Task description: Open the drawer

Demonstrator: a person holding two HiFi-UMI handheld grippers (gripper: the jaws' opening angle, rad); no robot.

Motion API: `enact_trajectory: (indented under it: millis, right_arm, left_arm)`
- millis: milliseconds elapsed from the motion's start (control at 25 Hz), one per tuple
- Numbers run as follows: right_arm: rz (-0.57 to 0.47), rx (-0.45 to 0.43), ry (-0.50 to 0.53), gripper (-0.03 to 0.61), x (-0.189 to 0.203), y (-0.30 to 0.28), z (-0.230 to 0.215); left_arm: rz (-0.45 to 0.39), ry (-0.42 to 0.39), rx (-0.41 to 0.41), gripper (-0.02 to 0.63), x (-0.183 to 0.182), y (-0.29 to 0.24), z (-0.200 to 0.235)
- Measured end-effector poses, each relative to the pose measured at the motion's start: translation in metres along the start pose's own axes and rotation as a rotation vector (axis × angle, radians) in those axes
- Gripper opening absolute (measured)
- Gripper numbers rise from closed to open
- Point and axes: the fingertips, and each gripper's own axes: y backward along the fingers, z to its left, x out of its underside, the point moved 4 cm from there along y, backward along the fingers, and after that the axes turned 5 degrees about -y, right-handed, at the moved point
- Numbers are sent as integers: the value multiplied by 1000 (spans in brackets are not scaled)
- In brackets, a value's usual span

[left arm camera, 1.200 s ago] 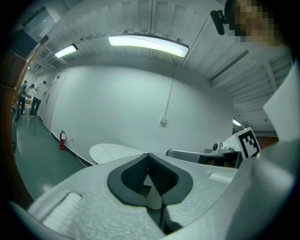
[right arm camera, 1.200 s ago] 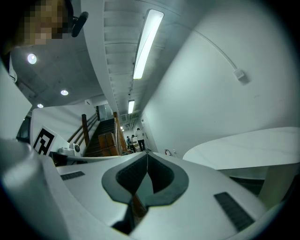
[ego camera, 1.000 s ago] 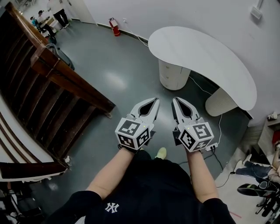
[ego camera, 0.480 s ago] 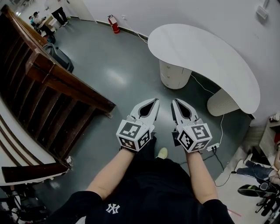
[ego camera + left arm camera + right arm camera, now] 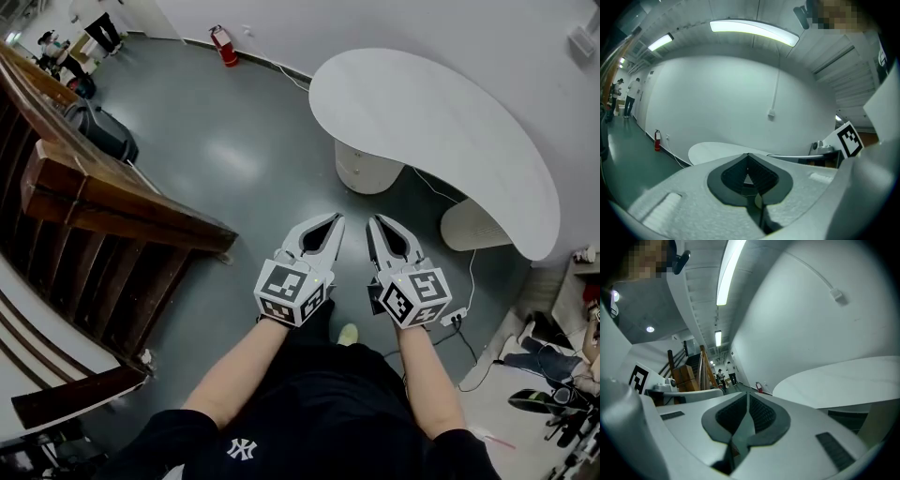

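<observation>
Drawer pedestal: cream-white, rounded column, upper centre of the head view, tucked under the near edge of the white kidney-shaped tabletop. One horizontal seam crosses its curved front. The fronts sit flush, with nothing pulled out. No handle can be made out at this size.

A second rounded white pedestal stands under the tabletop's right end. Both rest on the glossy grey floor.

Left gripper and right gripper, white with marker cubes, are held side by side at frame centre. They are below the drawer pedestal, well apart from it, with their tips pointing toward it. Neither touches anything.

Left gripper view: jaws closed tip to tip, nothing between them. Right gripper view: the same, pads together and empty.

Head view only: the drawer pedestal itself, a dark wooden stair railing at left, and a white cable running along the floor.

Gripper views only: a long ceiling light strip. They see the tabletop edge-on as a thin pale slab. The red fire extinguisher by the wall at top left of the head view is a small red dot at lower left in the left gripper view.

People stand far down the room, centre-left in the right gripper view.
</observation>
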Motion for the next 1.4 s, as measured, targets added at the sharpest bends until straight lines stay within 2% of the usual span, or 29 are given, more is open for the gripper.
enact_trajectory:
  millis: [160, 280, 480, 680, 1120, 1400]
  right_arm:
    - [17, 30, 4, 18, 7, -41, -15]
    - [28, 86, 3, 18, 17, -70, -32]
    - [59, 176, -7, 23, 46, -115, -81]
    - [81, 220, -10, 38, 82, -159, -138]
    - [144, 289, 41, 40, 200, -244, -252]
    - [136, 318, 79, 49, 243, -286, -298]
  left_arm:
    - [27, -9, 36, 6, 8, -29, 32]
    - [51, -4, 52, 6, 20, -50, 60]
    - [94, -5, 75, 6, 53, -100, 98]
    - [128, 16, 82, 6, 102, -152, 124]
    - [155, 38, 55, 6, 232, -241, 177]
    - [157, 59, 41, 6, 289, -278, 198]
